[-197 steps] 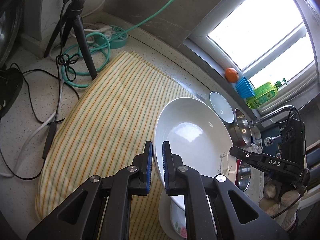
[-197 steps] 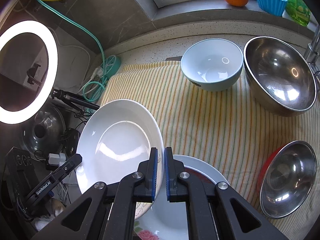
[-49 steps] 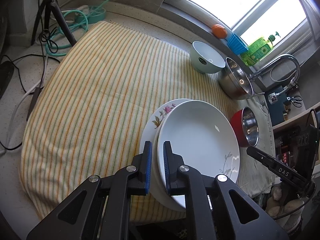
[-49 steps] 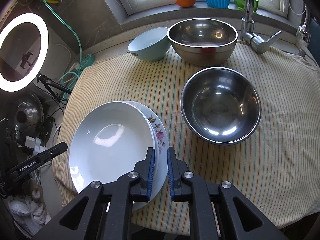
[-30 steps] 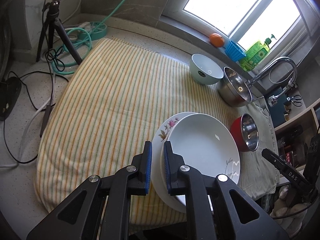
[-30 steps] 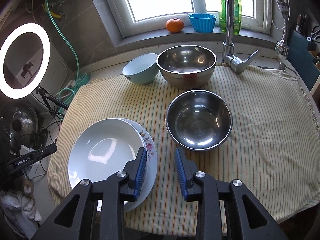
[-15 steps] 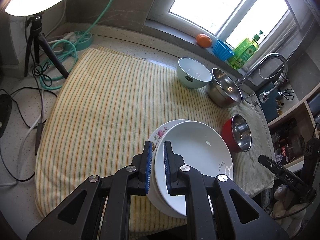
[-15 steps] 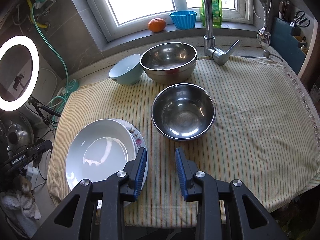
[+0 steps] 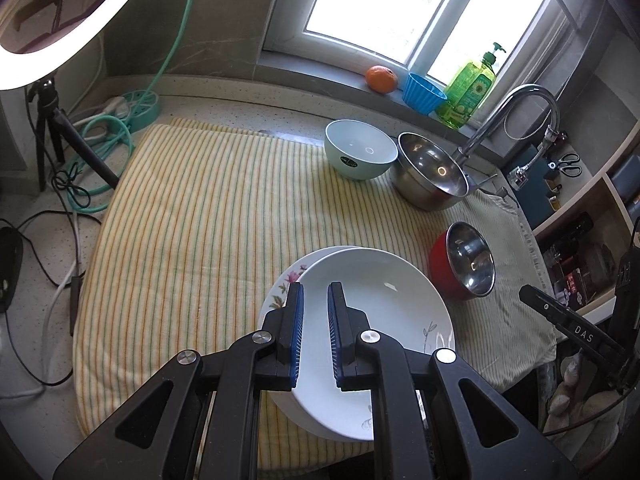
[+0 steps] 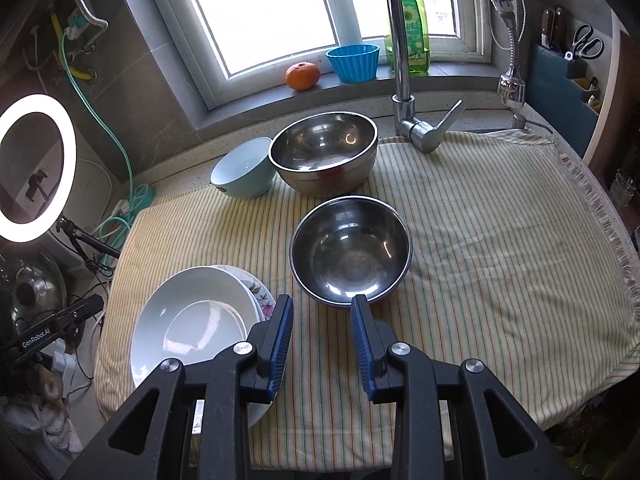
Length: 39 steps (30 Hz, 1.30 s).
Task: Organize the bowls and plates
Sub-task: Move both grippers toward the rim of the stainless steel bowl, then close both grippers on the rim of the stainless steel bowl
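A white plate (image 9: 372, 320) (image 10: 192, 328) lies on a floral plate (image 9: 280, 292) (image 10: 262, 294) near the front of the striped cloth (image 9: 200, 220). My left gripper (image 9: 315, 286) is shut on the white plate's left rim, with the plate showing in the narrow gap between its pads. My right gripper (image 10: 322, 304) is open with nothing between its fingers. It hangs above the cloth between the plates and a steel bowl with a red outside (image 10: 352, 248) (image 9: 468, 260). Farther back stand a large steel bowl (image 10: 324, 152) and a pale blue bowl (image 10: 240, 172).
A faucet (image 10: 400, 60) rises behind the large bowl. An orange (image 10: 303, 76), a blue cup and a green soap bottle sit on the window sill. A ring light on a tripod (image 9: 60, 128), a green hose and cables lie left of the cloth. Bare cloth (image 10: 500, 260) stretches to the right.
The white plate, earlier held up by both grippers, now rests on the floral plate. The right gripper let go, opened and drew back. The left view has tilted up towards the window.
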Each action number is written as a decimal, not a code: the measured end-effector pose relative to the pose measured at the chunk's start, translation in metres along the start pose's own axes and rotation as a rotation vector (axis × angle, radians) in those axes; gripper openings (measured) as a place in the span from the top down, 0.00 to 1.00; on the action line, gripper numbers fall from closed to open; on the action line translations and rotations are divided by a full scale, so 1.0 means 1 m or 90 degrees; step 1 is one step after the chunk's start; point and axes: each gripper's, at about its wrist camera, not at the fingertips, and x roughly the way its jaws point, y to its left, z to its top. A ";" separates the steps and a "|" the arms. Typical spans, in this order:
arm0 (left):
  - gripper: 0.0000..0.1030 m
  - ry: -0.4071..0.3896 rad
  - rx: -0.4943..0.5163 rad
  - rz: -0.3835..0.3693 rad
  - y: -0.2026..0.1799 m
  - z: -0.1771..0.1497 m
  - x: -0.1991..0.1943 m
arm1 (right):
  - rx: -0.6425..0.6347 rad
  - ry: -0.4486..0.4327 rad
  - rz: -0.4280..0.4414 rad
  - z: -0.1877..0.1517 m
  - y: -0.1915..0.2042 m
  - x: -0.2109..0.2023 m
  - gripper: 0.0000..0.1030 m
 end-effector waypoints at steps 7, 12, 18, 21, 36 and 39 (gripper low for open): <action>0.84 -0.014 -0.006 0.018 -0.020 0.008 0.007 | -0.051 0.004 0.018 0.029 -0.010 0.007 0.74; 0.84 -0.013 -0.043 0.009 -0.036 0.016 0.016 | -0.084 0.019 0.032 0.055 -0.021 0.014 0.74; 0.84 -0.016 -0.065 0.000 -0.061 0.027 0.032 | -0.114 0.016 0.046 0.091 -0.039 0.023 0.74; 0.84 -0.012 -0.082 -0.007 -0.071 0.034 0.043 | -0.115 0.017 0.059 0.106 -0.049 0.031 0.74; 0.84 -0.001 -0.130 -0.028 -0.111 0.069 0.093 | -0.192 0.038 0.079 0.180 -0.069 0.083 0.74; 0.84 0.004 -0.145 -0.032 -0.117 0.074 0.107 | -0.228 0.038 0.065 0.192 -0.063 0.096 0.74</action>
